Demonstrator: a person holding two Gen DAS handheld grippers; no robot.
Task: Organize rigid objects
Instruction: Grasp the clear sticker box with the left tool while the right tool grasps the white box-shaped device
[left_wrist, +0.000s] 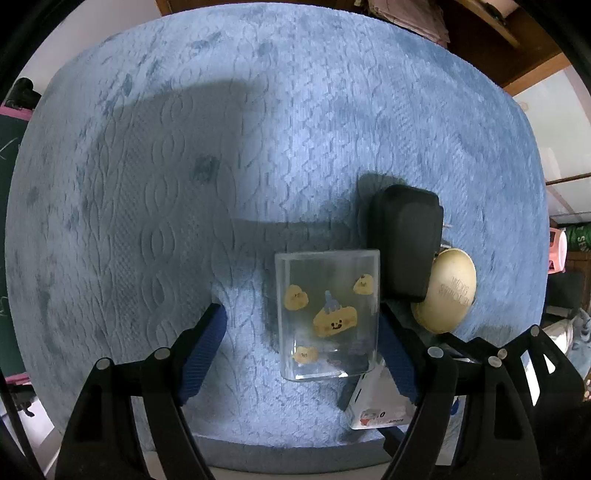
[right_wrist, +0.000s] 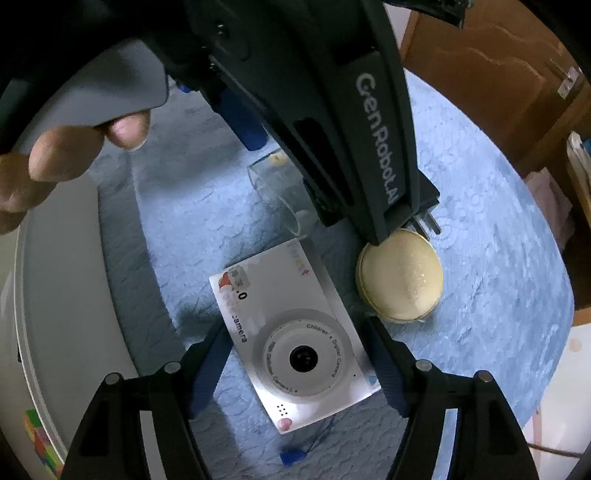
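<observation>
A clear glass cup with yellow cartoon prints (left_wrist: 328, 314) lies on the blue fleece mat (left_wrist: 221, 166), between the blue pads of my open left gripper (left_wrist: 301, 325). A black power adapter (left_wrist: 406, 240) and a cream round case (left_wrist: 448, 291) lie just right of it. A white children's camera (right_wrist: 295, 343) lies flat on the mat between the pads of my open right gripper (right_wrist: 295, 354); its corner shows in the left wrist view (left_wrist: 376, 406). The cream case (right_wrist: 400, 275) is behind the camera. The left gripper's body (right_wrist: 332, 110) hangs over the cup (right_wrist: 277, 192).
The mat's near edge (left_wrist: 288, 446) is close below the cup. A white round tub (right_wrist: 55, 314) with a coloured cube stands left of the mat. Wooden furniture (right_wrist: 498, 92) is behind it. A hand (right_wrist: 55, 158) holds the left gripper.
</observation>
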